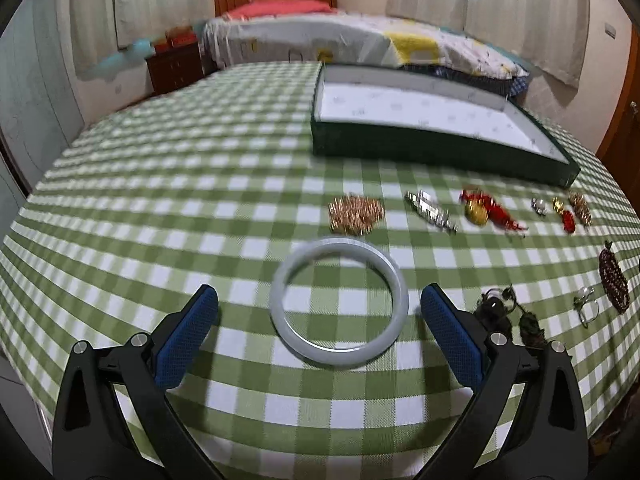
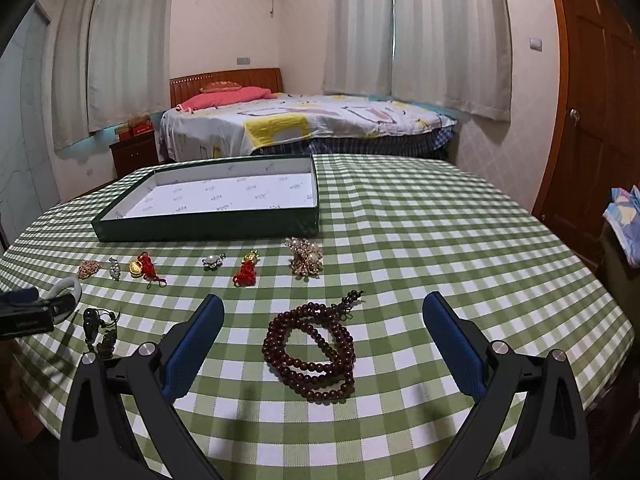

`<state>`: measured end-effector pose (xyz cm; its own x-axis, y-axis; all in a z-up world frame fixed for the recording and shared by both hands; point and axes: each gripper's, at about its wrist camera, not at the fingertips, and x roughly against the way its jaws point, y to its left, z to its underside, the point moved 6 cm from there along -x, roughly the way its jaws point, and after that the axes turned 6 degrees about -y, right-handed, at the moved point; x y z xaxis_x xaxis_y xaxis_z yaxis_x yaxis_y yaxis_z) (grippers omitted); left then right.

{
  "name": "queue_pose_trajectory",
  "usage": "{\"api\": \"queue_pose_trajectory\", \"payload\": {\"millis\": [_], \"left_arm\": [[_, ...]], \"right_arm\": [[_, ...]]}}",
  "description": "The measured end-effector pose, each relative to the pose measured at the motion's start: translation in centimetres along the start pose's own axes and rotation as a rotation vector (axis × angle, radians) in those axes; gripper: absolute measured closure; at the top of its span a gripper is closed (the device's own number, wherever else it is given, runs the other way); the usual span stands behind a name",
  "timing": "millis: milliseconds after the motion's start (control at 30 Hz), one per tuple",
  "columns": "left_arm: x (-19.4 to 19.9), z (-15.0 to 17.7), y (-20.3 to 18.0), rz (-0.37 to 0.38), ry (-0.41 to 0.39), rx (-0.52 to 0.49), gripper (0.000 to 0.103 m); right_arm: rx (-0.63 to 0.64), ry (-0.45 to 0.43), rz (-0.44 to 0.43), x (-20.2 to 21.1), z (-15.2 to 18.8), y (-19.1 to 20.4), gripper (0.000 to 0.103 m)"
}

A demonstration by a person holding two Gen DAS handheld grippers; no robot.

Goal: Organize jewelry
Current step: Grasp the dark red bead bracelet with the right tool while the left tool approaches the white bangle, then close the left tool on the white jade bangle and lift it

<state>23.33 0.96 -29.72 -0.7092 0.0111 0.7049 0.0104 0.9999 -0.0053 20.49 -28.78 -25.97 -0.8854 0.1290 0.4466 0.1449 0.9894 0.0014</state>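
The jewelry lies loose on the green checked tablecloth (image 2: 420, 240), in front of an empty green tray (image 2: 208, 226) at the far side. The left gripper (image 1: 319, 312) is wide apart around a pale bangle (image 1: 339, 303) (the picture is a little blurred), without touching it. The right gripper (image 2: 323, 324) is also apart, with a dark red bead string (image 2: 312, 354) lying between its fingers on the cloth.

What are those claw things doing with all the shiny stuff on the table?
A person holds two grippers over jewelry laid out on a checked tablecloth. The left gripper is open around a pale bangle; the right gripper is open over dark red beads. Neither grips anything yet. The green tray is empty, so sorting hasn't started.
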Motion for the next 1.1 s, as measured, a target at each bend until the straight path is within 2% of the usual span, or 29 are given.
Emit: {"api": "queue_pose_trajectory", "payload": {"millis": [133,433,533,700,800,1100], "left_arm": [[-0.4,-0.1,-0.2,-0.003,0.003,-0.013,0.006],[0.0,0.0,-0.3,-0.003,-0.013,-0.008,0.019],[0.1,0.1,-0.3,-0.003,-0.010,-0.004,0.018],[0.0,0.1,-0.6,-0.004,0.006,-0.004,0.011],[-0.3,-0.2,-0.6,-0.006,0.017,-0.003,0.007],[-0.6,-0.4,-0.2,-0.012,0.023,0.007,0.007]], "right_arm": [[0.001,0.028,0.001,-0.7,0.2,0.0,0.007],[0.000,0.120,0.004,-3.1,0.7,-0.1,0.007],[0.015,0.163,-0.004,-3.9,1.3,0.3,0.007],[0.028,0.208,-0.004,-4.6,1.9,0.5,0.009],[0.010,0.252,-0.019,-5.1,2.6,0.3,0.037],[0.007,0.236,-0.062,-4.6,2.8,1.0,0.056]]}}
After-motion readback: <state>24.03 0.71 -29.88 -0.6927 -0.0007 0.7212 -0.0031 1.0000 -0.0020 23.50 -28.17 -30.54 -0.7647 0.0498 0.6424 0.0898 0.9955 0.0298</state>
